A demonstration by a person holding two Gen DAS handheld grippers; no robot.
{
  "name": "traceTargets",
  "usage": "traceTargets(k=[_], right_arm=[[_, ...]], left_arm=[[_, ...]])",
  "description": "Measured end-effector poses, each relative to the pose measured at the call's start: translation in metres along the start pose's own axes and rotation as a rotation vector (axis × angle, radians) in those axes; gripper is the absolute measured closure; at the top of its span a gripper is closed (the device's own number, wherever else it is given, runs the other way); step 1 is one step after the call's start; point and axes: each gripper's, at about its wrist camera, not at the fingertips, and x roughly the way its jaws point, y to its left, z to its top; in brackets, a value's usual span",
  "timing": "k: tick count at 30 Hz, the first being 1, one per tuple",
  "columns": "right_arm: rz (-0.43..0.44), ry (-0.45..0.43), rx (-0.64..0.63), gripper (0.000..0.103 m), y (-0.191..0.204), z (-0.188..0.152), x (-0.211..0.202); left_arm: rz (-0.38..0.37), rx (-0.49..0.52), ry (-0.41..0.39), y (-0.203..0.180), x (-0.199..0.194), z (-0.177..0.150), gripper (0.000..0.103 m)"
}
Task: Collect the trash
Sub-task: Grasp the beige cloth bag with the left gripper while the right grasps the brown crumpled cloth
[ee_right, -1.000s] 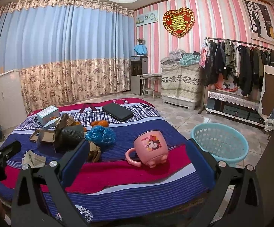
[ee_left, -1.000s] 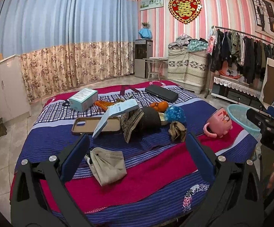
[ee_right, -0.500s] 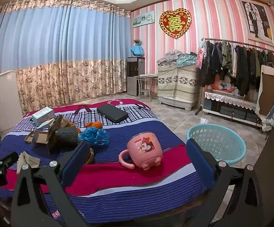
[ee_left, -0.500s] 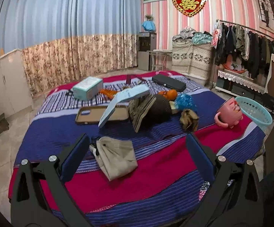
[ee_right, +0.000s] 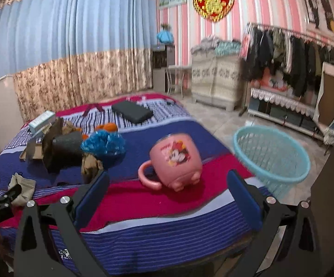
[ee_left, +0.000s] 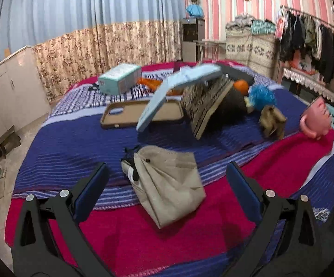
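Observation:
A crumpled beige paper bag [ee_left: 167,182] lies on the striped bed cover, straight ahead of my open left gripper [ee_left: 165,188], whose blue pads flank it without touching. Further back lie a brown crumpled wrapper [ee_left: 272,121], a blue crinkled wad [ee_left: 261,97] and a tilted light-blue box lid [ee_left: 178,92]. In the right wrist view my open right gripper [ee_right: 167,198] faces a pink cartoon mug [ee_right: 176,159], with nothing between its fingers. A light-blue mesh basket [ee_right: 273,159] stands on the floor right of the bed. The beige bag [ee_right: 20,188] shows at the far left there.
On the bed [ee_left: 74,143] also lie a brown phone case [ee_left: 130,115], a teal carton [ee_left: 119,78], oranges [ee_left: 240,85], a dark patterned bundle [ee_left: 213,106] and a black flat case [ee_right: 132,114]. White cabinets [ee_left: 10,92] stand at left; a clothes rack [ee_right: 293,53] lines the right wall.
The left gripper has dropped and closed in on the beige bag, which now looks larger between the pads. The right gripper has moved nearer the pink mug and basket.

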Motion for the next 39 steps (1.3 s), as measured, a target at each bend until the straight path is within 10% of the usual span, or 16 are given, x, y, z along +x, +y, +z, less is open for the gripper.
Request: traceTargets(k=[17, 27, 29, 30, 33, 38, 39], right_arm=[[0.176, 0.071, -0.150, 0.017, 0.073, 0.009, 0.055], [0.215, 0.206, -0.207, 0.037, 0.113, 0.000, 0.102], [0.242, 0.242, -0.206, 0.060, 0.114, -0.001, 0.107], [0.255, 0.242, -0.198, 0.060, 0.113, -0.001, 0.107], [0.287, 0.208, -0.189, 0.061, 0.107, 0.003, 0.096], [0.298, 0.182, -0.157, 0.062, 0.088, 0.010, 0.072], [0.299, 0.176, -0.150, 0.062, 0.082, 0.011, 0.069]], left_arm=[[-0.049, 0.004, 0.008, 0.019, -0.004, 0.023, 0.092], [-0.034, -0.041, 0.002, 0.042, -0.003, 0.031, 0.088], [-0.035, -0.037, 0.011, 0.040, 0.000, 0.029, 0.061], [-0.035, -0.035, 0.010, 0.038, 0.000, 0.028, 0.038], [-0.054, -0.034, 0.003, 0.031, 0.000, 0.025, 0.018], [-0.060, -0.015, 0.094, 0.019, 0.028, 0.010, 0.018], [-0.060, -0.013, 0.113, 0.017, 0.033, 0.006, 0.035]])
